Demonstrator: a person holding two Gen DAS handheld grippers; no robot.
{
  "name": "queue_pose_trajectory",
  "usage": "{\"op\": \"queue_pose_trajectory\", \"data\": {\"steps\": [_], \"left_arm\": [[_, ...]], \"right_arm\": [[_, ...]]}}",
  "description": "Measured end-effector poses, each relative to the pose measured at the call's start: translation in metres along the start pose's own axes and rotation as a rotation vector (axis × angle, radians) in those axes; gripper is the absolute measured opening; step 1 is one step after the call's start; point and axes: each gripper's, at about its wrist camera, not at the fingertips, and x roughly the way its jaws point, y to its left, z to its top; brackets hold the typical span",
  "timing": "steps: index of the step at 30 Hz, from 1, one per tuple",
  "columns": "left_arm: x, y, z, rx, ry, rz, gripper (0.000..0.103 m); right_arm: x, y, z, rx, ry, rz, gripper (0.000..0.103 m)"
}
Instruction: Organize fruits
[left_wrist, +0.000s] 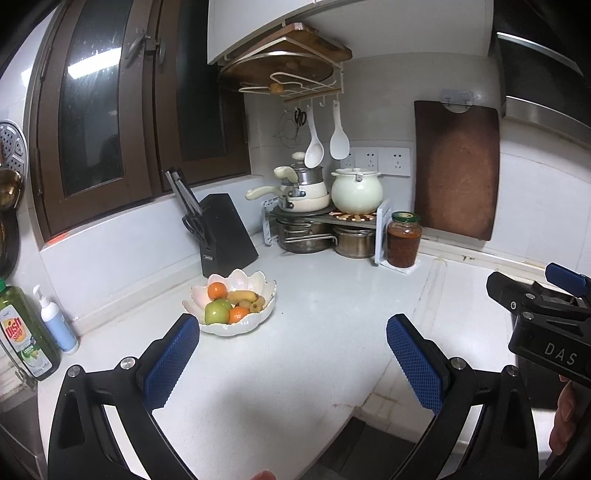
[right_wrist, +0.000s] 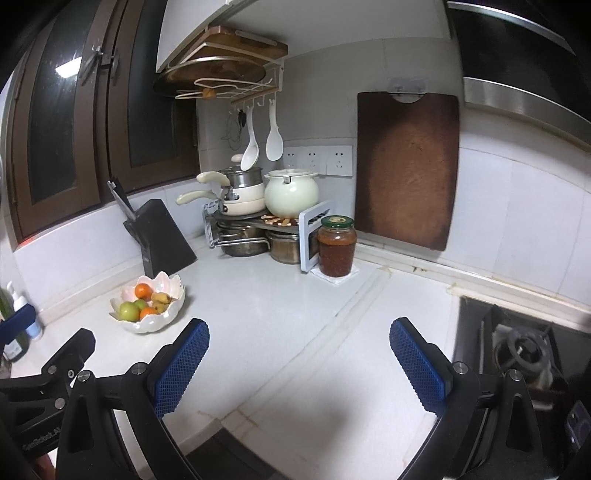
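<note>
White kitchen counter: fruit bowl, "dish soap" bottle; both tongs spread, empty.

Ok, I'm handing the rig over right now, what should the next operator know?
Left gripper: open, empty, above the counter.
Right gripper: open, empty, also above the counter.
Fruit: two oranges, a green apple and a banana all sit in the white bowl near the knife block.
Done: no loose fruit on the counter.
Left: unclear; check whether anything needs sorting.
</note>
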Motion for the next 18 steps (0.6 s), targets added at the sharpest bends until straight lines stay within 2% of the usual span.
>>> {"op": "queue_pose_trajectory", "data": {"steps": [10,18], "left_arm": [[-0.033,0.007,-0.012,0.021,-0.022,-0.033,0.103],[-0.049,0.011,-0.016,0.025,-0.031,-0.049,0.103]], "right_arm": [[-0.045,0.005,-0.017,0.025,-0.014,-0.036,0.1],[-0.061,0.008,-0.026,0.034,-0.011,-0.041,0.099]]}}
